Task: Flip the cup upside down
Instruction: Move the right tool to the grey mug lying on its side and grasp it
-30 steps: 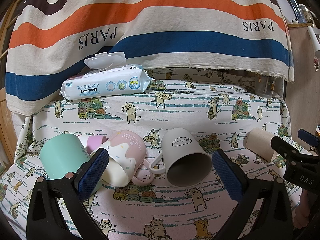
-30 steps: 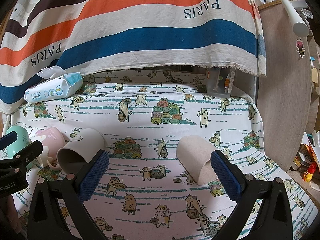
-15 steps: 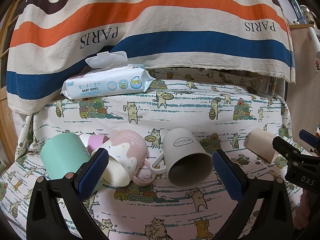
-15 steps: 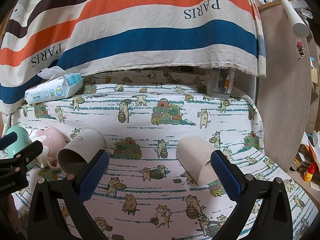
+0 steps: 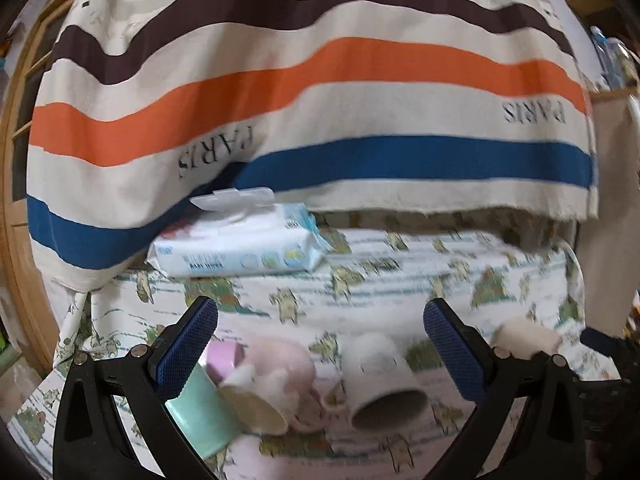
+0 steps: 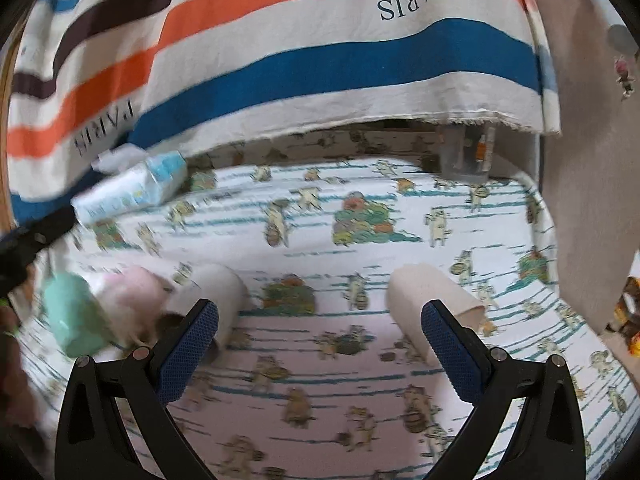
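Both views are now blurring as the left gripper [image 5: 320, 354] and right gripper [image 6: 320, 354], jaws apart and empty, are advancing lower toward the cups since half a second ago. Nearest the right gripper, the beige cup [image 6: 434, 294] is lying sideways, right of the white mug [image 6: 212, 294], ungrasped.

Left gripper [image 5: 320, 354]: jaws spread wide, blue pads [image 5: 186, 348] facing inward, nothing between them. Right gripper [image 6: 320, 354]: jaws likewise spread wide, pads [image 6: 450, 354] bare, nothing gripped. Both views blurred. Right gripper tip visible at left view's right edge.
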The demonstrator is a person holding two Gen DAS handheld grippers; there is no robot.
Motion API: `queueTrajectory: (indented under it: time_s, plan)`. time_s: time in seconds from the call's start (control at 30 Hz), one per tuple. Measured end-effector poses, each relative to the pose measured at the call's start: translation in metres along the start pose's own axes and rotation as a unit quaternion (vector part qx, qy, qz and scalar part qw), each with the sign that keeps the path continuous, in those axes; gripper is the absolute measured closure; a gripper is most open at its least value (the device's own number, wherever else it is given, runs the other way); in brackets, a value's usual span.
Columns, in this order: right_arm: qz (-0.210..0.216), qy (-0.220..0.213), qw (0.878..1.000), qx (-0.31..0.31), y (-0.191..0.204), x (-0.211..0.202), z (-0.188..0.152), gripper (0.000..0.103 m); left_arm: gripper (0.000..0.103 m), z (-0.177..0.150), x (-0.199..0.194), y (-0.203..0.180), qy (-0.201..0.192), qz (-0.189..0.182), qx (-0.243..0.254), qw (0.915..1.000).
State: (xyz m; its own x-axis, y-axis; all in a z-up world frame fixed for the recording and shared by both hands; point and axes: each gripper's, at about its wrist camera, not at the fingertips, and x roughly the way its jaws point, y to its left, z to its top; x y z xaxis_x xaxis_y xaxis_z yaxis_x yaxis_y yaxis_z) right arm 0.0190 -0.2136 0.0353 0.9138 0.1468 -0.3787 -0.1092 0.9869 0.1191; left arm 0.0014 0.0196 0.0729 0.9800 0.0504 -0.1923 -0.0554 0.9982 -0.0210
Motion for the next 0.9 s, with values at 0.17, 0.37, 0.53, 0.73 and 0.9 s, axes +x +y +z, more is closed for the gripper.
queueTrajectory:
  time_s: [0.17,0.37,0.53,0.73,0.9]
  plan:
    - [0.019,0.024,1.000,0.002,0.011,0.001,0.037,0.001,0.001,0.008,0.016,0.019,0.005,0.009,-0.038,0.9992]
    - [0.033,0.111,0.993,-0.008,0.040,0.043,0.067,0.001,0.001,0.002,0.031,0.047,0.026,0.024,-0.089,0.9954]
    - [0.048,0.184,0.981,-0.040,0.076,0.092,0.065,0.001,0.001,-0.014,0.045,0.070,0.064,0.036,-0.132,0.9885]
    - [0.058,0.284,0.956,-0.044,0.104,0.160,0.041,0.003,0.001,-0.025,0.056,0.085,0.095,0.051,-0.166,0.9803]
    - [0.053,0.347,0.936,-0.031,0.110,0.201,0.017,0.005,0.001,-0.031,0.063,0.090,0.120,0.045,-0.190,0.9734]
